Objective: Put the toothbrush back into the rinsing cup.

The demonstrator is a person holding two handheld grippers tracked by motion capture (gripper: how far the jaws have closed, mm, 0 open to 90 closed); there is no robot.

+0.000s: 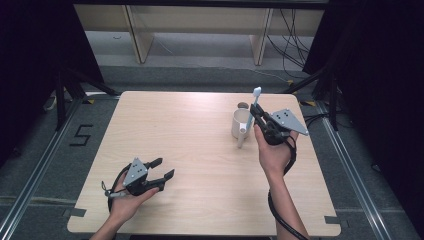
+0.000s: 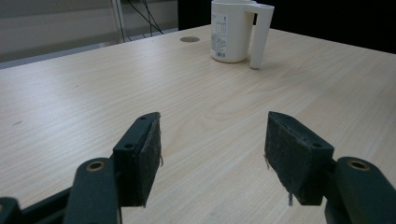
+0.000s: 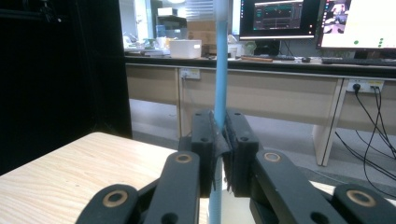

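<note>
Apparently the job is mid-course: the right gripper (image 1: 256, 113) is clenched on a light-blue toothbrush (image 1: 255, 101) (head up, held upright) just above the white mug (image 1: 240, 124) at the table's (image 1: 190, 150) far right. The left gripper (image 1: 162, 168) rests near the front, jaws spread and empty. Whether the brush is going in or coming out I cannot tell.

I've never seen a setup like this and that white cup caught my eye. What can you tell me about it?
The white mug looks like plastic, tall and straight-sided, with a printed label on its side and a long handle that reaches down to the wooden table. It stands upright near the table's far right part, beside a small round brown disc set in the tabletop. The right gripper is above and beside it, shut on a light blue toothbrush. Nothing but the table visibly touches the mug.
</note>
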